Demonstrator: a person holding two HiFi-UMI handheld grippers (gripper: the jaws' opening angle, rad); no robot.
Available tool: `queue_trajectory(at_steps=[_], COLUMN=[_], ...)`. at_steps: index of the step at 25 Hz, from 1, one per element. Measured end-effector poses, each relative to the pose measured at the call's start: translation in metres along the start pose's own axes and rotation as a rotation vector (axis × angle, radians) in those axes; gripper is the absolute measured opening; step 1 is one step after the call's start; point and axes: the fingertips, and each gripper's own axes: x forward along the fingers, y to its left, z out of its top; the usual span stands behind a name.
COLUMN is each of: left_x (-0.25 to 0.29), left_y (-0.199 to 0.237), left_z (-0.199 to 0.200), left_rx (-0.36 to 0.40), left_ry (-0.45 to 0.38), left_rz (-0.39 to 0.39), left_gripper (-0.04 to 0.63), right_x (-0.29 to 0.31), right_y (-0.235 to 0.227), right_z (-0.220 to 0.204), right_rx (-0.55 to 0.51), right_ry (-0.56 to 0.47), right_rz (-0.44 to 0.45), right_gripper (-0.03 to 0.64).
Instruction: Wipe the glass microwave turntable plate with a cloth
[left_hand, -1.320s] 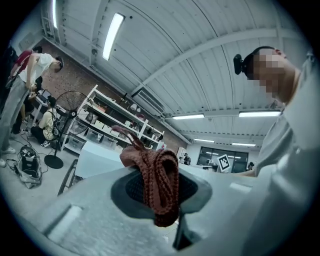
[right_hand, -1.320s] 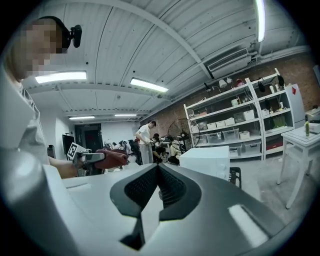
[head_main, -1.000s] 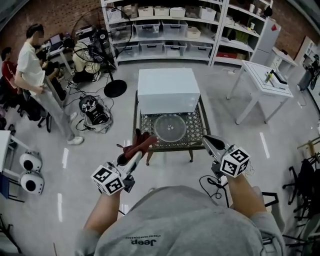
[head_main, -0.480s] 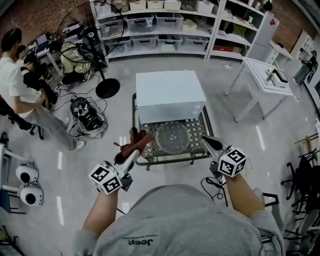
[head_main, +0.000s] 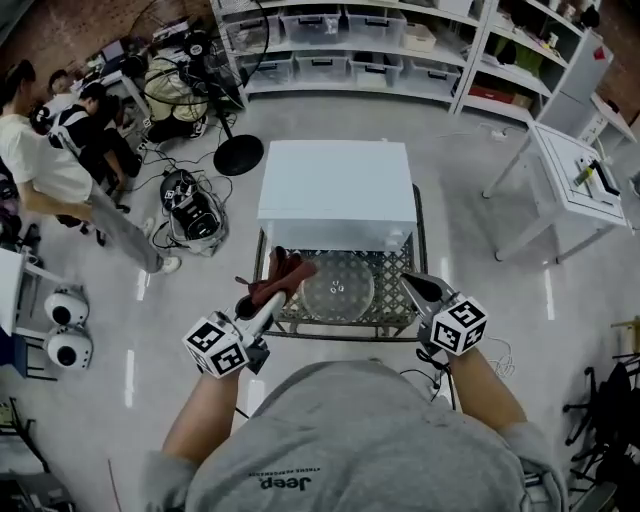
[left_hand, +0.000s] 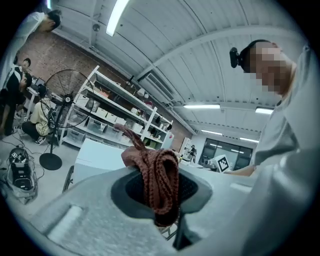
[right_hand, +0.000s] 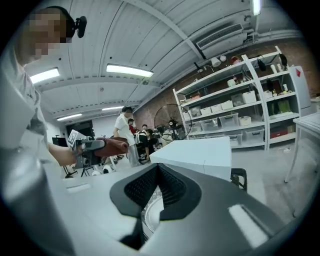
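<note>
The round glass turntable plate (head_main: 338, 286) lies flat on a metal lattice table (head_main: 396, 312), in front of a white microwave (head_main: 338, 193). My left gripper (head_main: 272, 296) is shut on a bunched red-brown knitted cloth (head_main: 283, 273) and hovers over the table's left edge, just left of the plate. In the left gripper view the cloth (left_hand: 150, 160) hangs folded between the jaws of that gripper (left_hand: 156, 190). My right gripper (head_main: 408, 282) is shut and empty, over the table's right edge beside the plate. In the right gripper view a sliver of the plate (right_hand: 150, 212) shows below the gripper (right_hand: 159, 170).
Storage shelves (head_main: 350, 40) line the far wall. A standing fan (head_main: 238, 150) and a bag (head_main: 190, 215) are on the floor to the left, near several people (head_main: 60, 180). A white side table (head_main: 575, 185) stands at the right. Cables (head_main: 500, 355) lie on the floor.
The view has closed in on the table. Both grippers now reach over its side edges, flanking the plate. The left one still holds the cloth. The person at left has bent lower.
</note>
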Motion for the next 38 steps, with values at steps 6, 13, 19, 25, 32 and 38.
queue_trajectory(at_steps=[6,13,19,25,32,38], left_x=[0.047,0.061,0.073,0.093,0.116,0.131], left_y=[0.005,0.056,0.097,0.111,0.123,0.130], left_z=[-0.017,-0.053,-0.098,-0.148,-0.196,-0.215], left_rx=[-0.039,-0.046,-0.036,-0.065,-0.084,-0.086], left_ry=[0.040,0.152,0.269,0.318,0.348,0.355], left_rz=[0.078,0.002,-0.052,-0.062,-0.088,-0.110], left_gripper=[0.067,0.067,0.067,0.067,0.067,0.067], right_x=[0.027,0.077,0.110,0.125,0.152,0.159], right_y=[-0.045,-0.052,-0.063,-0.087,-0.110,-0.117], right_z=[-0.039,-0.101,-0.180,-0.244,-0.281,-0.307], right_rx=[-0.074,-0.123,-0.192,-0.234,-0.269,-0.304], right_ry=[0.132,0.250,0.417,0.523,0.531,0.560], right_rz=[0.074,0.034,-0.014,-0.008,-0.012,-0.013], right_gripper=[0.009,0.009,0.009,0.009,0.009,0.006])
